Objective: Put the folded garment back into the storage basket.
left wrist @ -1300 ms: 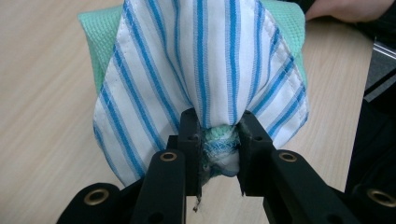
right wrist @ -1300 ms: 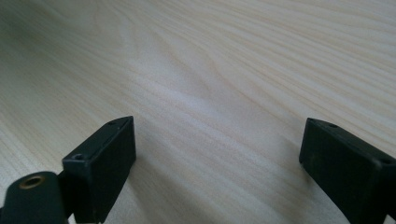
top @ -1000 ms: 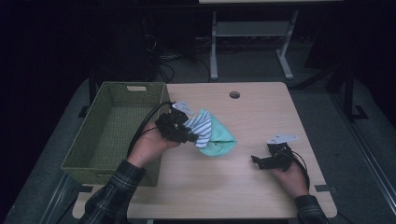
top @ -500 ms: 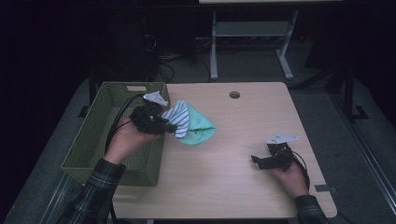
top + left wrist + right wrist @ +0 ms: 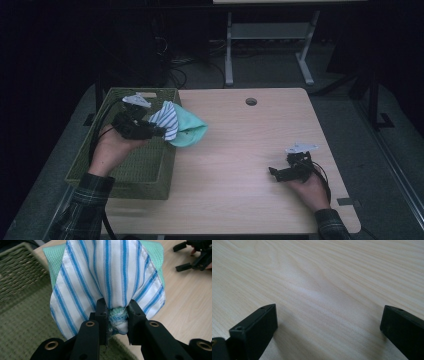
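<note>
A green woven basket (image 5: 150, 170) sits at the table's left edge. Above its rim, the left gripper (image 5: 159, 131) clamps a striped and mint cloth bundle (image 5: 182, 127). The right gripper (image 5: 274, 173) rests on the wooden table (image 5: 240, 145), jaws wide apart

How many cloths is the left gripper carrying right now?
2: a striped cloth on the near side and a green cloth behind it, both pinched in the left gripper at the basket edge. More could be bunched inside.

Plaid sleeves (image 5: 82, 207) are worn. Black grippers (image 5: 116, 315) are studded with brass eyelets, topped by grey plates (image 5: 301, 147), and trailed by black cables (image 5: 97, 132).
</note>
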`<state>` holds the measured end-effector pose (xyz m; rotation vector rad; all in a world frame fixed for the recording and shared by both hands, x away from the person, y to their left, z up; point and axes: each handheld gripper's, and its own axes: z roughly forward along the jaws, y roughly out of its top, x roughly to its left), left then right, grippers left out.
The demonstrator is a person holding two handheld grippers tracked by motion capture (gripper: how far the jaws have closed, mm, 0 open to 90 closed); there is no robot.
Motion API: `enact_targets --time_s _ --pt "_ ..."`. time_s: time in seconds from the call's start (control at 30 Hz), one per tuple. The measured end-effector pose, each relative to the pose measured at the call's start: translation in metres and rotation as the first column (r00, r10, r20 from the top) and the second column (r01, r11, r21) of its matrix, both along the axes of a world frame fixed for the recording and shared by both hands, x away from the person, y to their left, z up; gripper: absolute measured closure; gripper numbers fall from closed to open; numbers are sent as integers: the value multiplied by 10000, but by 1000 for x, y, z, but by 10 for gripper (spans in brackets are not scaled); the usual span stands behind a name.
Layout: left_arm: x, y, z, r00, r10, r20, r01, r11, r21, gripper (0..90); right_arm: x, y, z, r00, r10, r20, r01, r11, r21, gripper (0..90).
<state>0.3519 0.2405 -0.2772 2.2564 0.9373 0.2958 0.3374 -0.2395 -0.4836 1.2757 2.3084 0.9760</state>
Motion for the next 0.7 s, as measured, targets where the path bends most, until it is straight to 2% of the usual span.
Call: enact_targets --time_s 0.33,0.53,0.7 --pt "-3 37 1 9950 996 87 -995 9949 -137 739 0 0 0 10000 -9 13 9 10000 -19 0" --pt "-2 57 -4 9866 1630 25 -1630 9866 62 739 0 0 0 10000 -10 18 10 10000 -17 0" --pt "-1 73 -12 9748 2229 20 -2229 9746 227 739 0 0 0 10000 -11 16 11 10000 -17 0"
